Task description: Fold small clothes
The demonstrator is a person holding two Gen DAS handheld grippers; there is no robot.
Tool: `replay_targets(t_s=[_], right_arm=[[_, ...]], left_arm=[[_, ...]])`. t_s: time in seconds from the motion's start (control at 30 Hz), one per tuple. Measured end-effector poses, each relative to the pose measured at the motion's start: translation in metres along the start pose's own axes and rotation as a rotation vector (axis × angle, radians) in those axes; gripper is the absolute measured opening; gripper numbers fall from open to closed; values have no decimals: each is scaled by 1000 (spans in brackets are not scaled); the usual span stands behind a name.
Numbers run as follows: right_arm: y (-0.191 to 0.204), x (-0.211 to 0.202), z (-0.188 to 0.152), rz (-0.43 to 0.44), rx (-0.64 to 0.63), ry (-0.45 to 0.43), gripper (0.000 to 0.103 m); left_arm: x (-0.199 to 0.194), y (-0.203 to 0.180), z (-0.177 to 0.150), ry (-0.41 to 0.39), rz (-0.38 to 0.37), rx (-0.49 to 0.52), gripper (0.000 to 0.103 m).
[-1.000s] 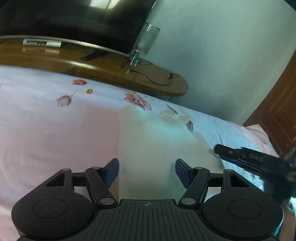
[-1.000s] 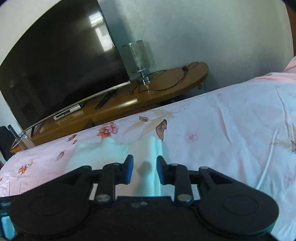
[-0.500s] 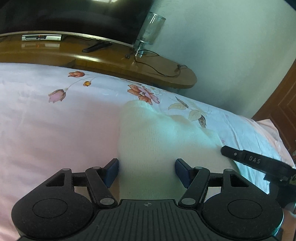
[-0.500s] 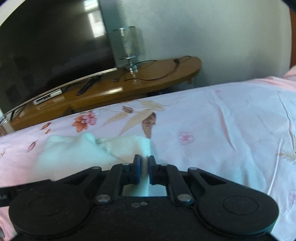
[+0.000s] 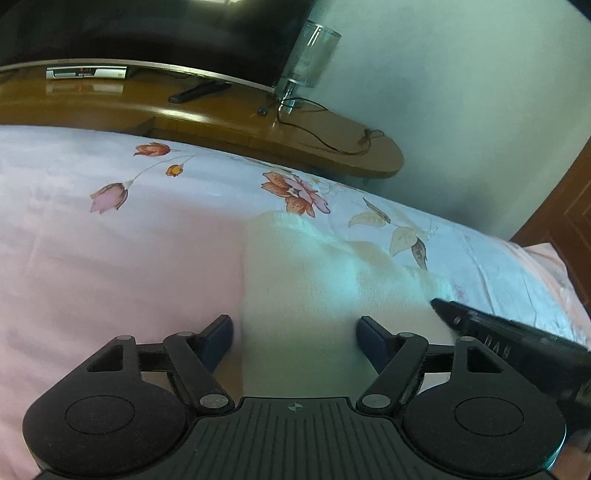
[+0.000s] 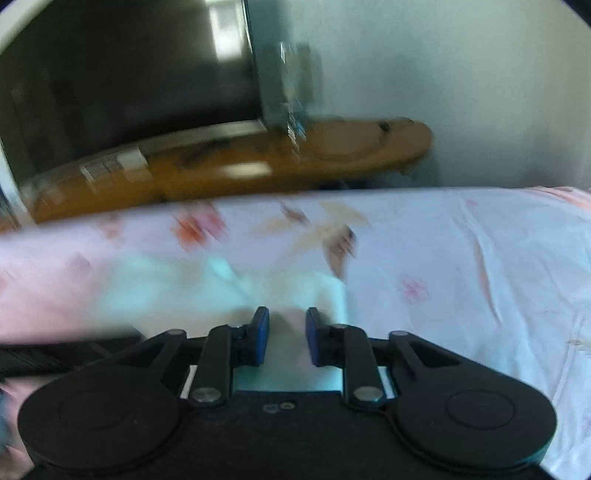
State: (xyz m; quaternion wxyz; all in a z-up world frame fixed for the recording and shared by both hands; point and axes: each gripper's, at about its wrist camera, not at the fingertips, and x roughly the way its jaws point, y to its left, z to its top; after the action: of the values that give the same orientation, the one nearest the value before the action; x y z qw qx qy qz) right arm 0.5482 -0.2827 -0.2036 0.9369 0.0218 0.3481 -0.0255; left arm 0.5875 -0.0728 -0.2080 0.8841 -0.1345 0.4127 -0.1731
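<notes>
A small white knitted garment (image 5: 314,288) lies on the pink floral bedsheet (image 5: 110,258). My left gripper (image 5: 295,332) is open, its blue pads (image 5: 218,332) straddling the garment's near edge. My right gripper (image 6: 286,325) is partly open over the garment's right part (image 6: 295,291), in a blurred view, with nothing gripped between the pads. The right gripper's black body (image 5: 509,343) shows at the right of the left wrist view, touching the garment's right edge.
A curved wooden TV stand (image 5: 221,122) runs behind the bed, with a large dark TV (image 5: 147,33), a set-top box (image 5: 86,72), a remote (image 5: 199,92), a glass lamp (image 5: 306,62) and cables. A brown door (image 5: 565,221) stands at the right.
My right gripper closed on the garment half a second ago and has now opened again, moving fast. My left gripper stayed open and moved slightly nearer the garment.
</notes>
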Motion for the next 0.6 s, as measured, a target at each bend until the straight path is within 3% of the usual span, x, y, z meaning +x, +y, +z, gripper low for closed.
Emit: replay_targets(t_s=[0.13, 0.3, 0.43, 0.6], right_arm=[[-5, -19, 5, 32, 83, -15, 21], [10, -56, -13, 115, 47, -47, 25], [20, -55, -31, 75, -15, -25, 28], [13, -70, -25, 90, 43, -31, 30]], left_arm=[[-14, 4, -6, 15, -22, -28, 74], [-27, 6, -21, 17, -24, -10, 75], [-32, 3, -28, 19, -12, 17, 78], [-43, -4, -34, 37, 8, 57, 82]])
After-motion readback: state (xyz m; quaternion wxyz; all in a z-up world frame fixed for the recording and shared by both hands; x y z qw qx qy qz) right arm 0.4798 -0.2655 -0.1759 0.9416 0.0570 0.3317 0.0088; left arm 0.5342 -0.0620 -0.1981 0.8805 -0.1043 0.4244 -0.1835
